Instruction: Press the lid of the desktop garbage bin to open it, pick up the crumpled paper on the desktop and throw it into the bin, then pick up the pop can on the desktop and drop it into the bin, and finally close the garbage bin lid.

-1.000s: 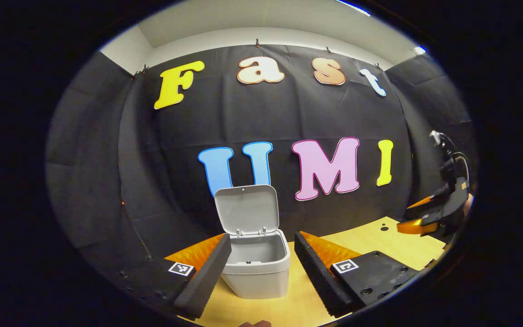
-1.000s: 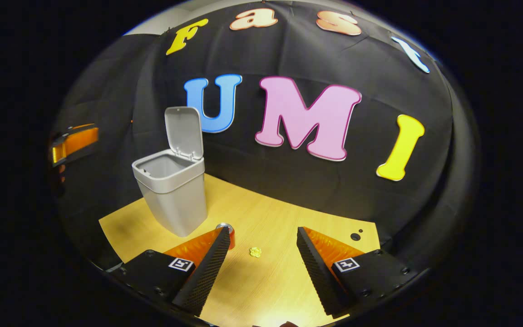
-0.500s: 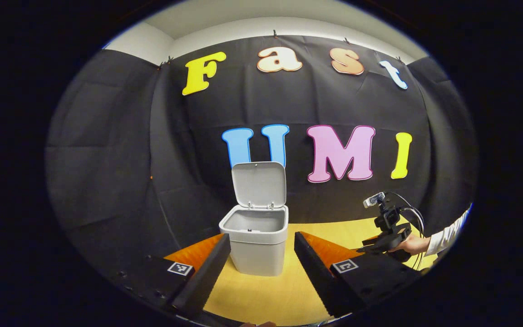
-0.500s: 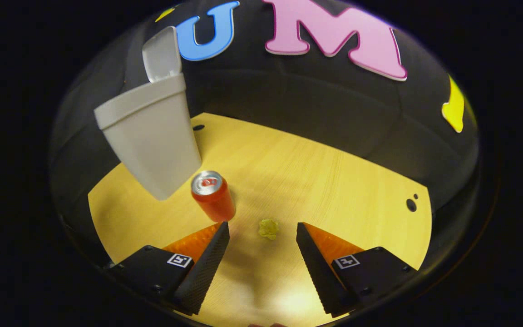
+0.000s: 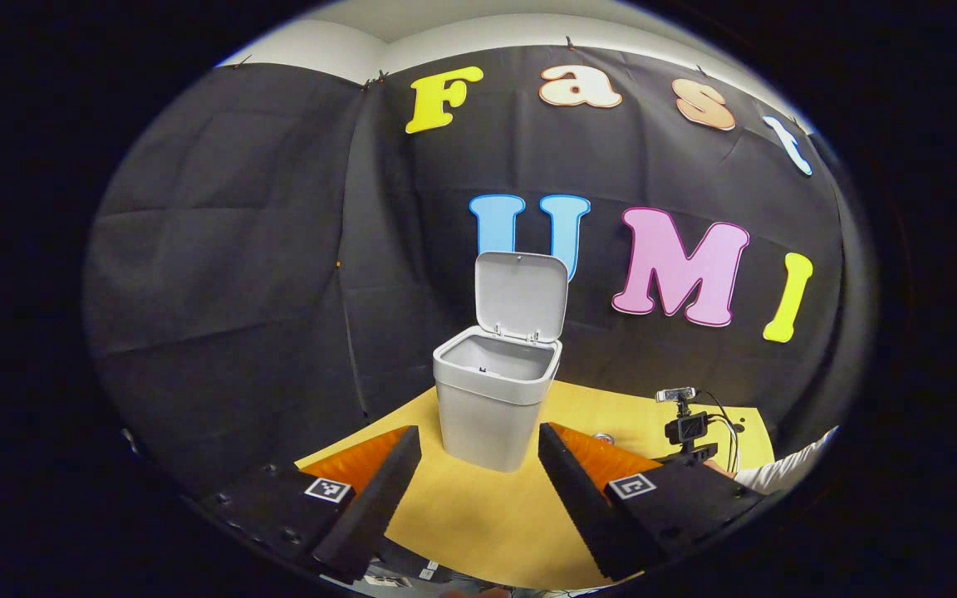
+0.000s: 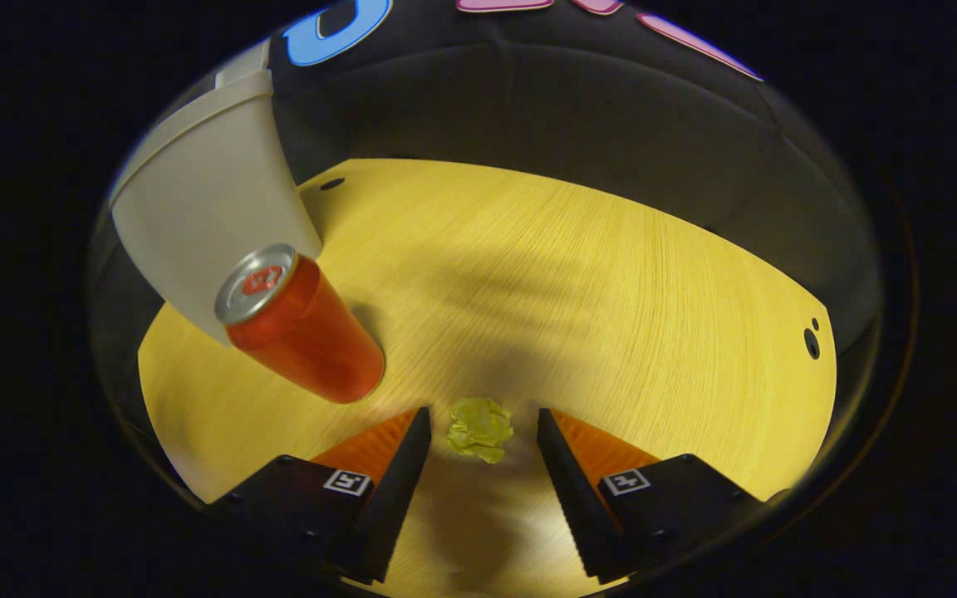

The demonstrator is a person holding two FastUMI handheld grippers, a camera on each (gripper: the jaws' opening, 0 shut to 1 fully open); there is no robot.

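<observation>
The grey bin [image 5: 497, 399] stands on the wooden table with its lid [image 5: 521, 296] swung up. My left gripper [image 5: 478, 440] is open, pulled back from the bin, nothing between its fingers. In the right gripper view the yellow crumpled paper [image 6: 480, 428] lies on the table between the tips of my open right gripper [image 6: 478, 423], fingers apart from it. The red pop can [image 6: 300, 325] stands upright left of the paper, in front of the bin [image 6: 204, 195]. The right gripper's rig [image 5: 686, 428], held by a sleeved hand [image 5: 782, 469], shows low at the right in the left gripper view.
The yellow wooden table [image 6: 595, 274] stretches right of the paper, with small dark holes [image 6: 811, 342] near its right edge and another [image 6: 331, 183] behind the bin. Black cloth walls close the booth behind the table.
My right gripper has dropped toward the table and closed in on the paper, which now sits between its fingertips. My left gripper has drawn back and left from the bin.
</observation>
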